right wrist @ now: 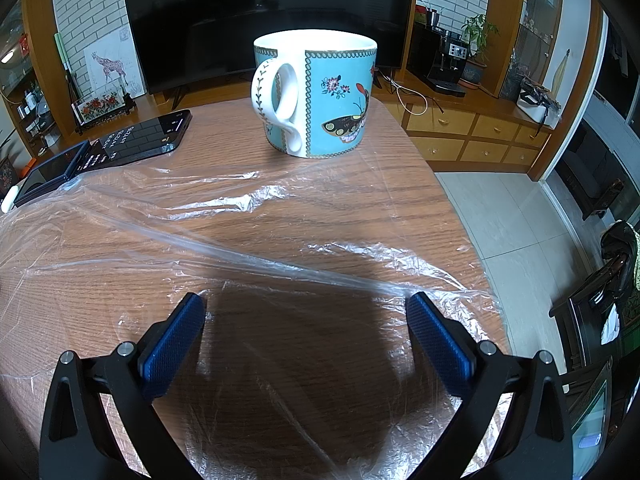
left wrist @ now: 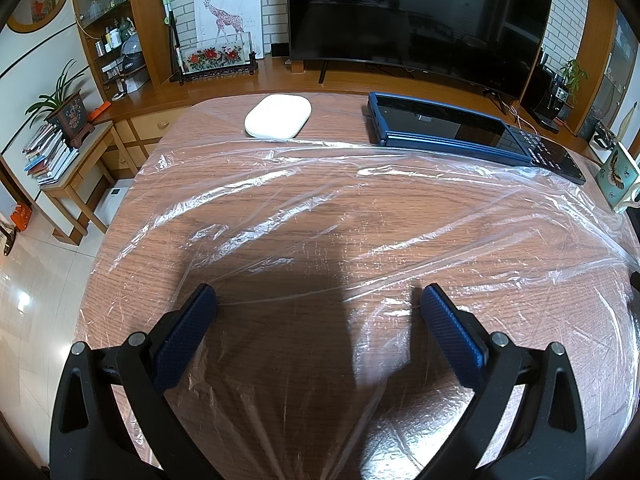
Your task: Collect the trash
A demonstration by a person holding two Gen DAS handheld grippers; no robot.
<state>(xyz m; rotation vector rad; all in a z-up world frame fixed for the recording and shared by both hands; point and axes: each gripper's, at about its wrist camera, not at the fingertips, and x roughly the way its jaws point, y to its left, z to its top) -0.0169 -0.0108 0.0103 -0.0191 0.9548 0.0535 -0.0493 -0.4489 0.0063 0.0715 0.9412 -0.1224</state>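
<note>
Both tools spread wide, gripping nothing: left tool (left wrist: 318, 300), right tool (right wrist: 306, 306). Clear plastic sheet (left wrist: 360, 208) lay flat across the worktop (left wrist: 224, 116), long axis left-right. Risk: far edge ran just beside mug (right wrist: 316, 96) and dark device (left wrist: 460, 128); pulling could drag or tip them.

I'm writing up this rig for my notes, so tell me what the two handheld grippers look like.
Both look alike. The left gripper and right gripper each have two black plastic finger arms with triangular cutouts and round silver pivot pins. Each finger carries a flat, rectangular blue pad with a fine cross-hatched grip texture. No cables, labels, hands or sleeves are visible in either view.
</note>
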